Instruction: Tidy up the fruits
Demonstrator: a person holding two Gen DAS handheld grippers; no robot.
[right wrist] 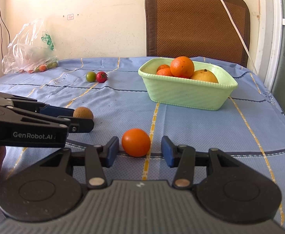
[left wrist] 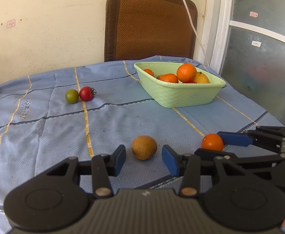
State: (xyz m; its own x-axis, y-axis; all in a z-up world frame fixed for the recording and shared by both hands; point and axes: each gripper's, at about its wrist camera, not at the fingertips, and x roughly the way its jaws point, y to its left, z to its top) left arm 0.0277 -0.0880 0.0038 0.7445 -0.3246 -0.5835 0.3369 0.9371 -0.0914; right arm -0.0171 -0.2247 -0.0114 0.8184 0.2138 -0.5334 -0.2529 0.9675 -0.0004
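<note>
A brown round fruit [left wrist: 144, 147] lies on the blue tablecloth between the open fingers of my left gripper [left wrist: 144, 159], untouched. It also shows in the right wrist view [right wrist: 83, 113]. An orange tomato [right wrist: 136, 142] lies between the open fingers of my right gripper [right wrist: 140, 151], untouched; it shows in the left wrist view [left wrist: 212, 142] too. A pale green basket [left wrist: 181, 95] holds oranges and a yellow fruit. A green tomato [left wrist: 72, 96] and a red tomato [left wrist: 86, 93] lie together at the far left.
A brown chair back [left wrist: 150, 23] stands behind the table with a white cable [left wrist: 191, 19] across it. A plastic bag [right wrist: 31, 48] with small fruits lies at the far left corner. A frosted door [left wrist: 263, 58] is at the right.
</note>
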